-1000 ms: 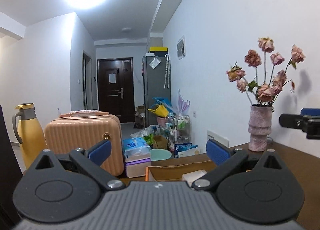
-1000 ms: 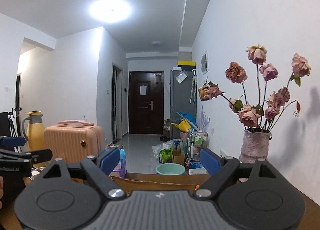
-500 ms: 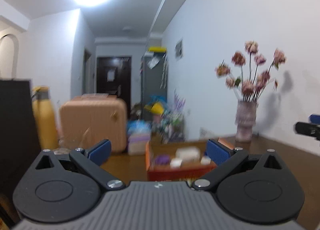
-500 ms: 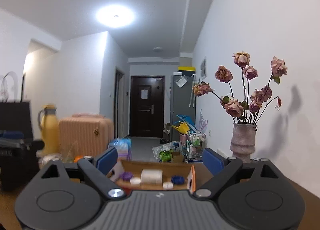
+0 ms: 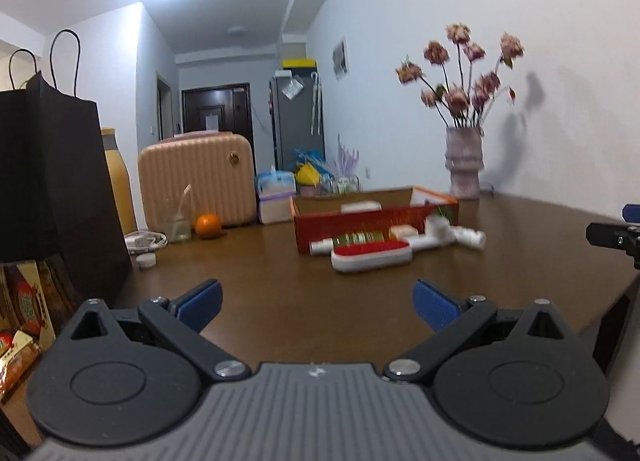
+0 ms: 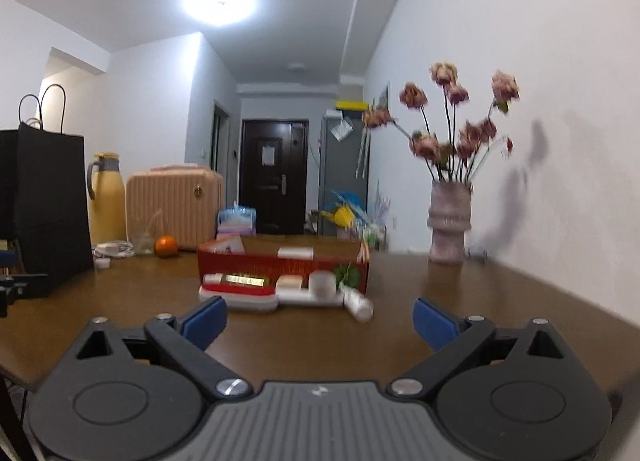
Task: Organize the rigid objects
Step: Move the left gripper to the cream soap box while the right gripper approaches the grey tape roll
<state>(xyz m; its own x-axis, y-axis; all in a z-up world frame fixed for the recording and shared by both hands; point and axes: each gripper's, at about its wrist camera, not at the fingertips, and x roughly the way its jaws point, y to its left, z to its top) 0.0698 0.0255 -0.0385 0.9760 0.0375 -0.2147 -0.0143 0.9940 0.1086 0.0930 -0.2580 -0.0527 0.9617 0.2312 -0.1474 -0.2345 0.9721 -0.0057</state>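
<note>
The fingers (image 5: 434,303) of the left gripper (image 5: 316,301) stood spread wide above the brown table (image 5: 280,293) with nothing between them; the fingers (image 6: 432,321) of the right gripper (image 6: 318,319) were likewise spread and empty, having just been opening further. Both grippers pointed nearly level across the table toward a red cardboard box (image 6: 280,267), open at the top, standing toward the far side of the table. Inside the box a white rectangular item (image 6: 295,252) showed above the front wall. Against the near wall of the box lay a cluster of rigid objects: a red-and-white lint brush (image 5: 372,257) nearest the grippers, a gold-labelled tube (image 6: 240,280) behind it, a small white jar (image 6: 322,283), and a white tube (image 6: 358,305) lying at an angle at the right end of the cluster. An orange (image 5: 208,225) sat left of the box, beside a clear glass (image 5: 178,227) and in front of a pink ribbed suitcase (image 5: 198,177). A black paper bag (image 5: 60,189) stood at the left edge, and a vase of dried roses (image 6: 448,221) stood near the wall at right. The tip of the right gripper was visible at the right edge of the left wrist view.
</note>
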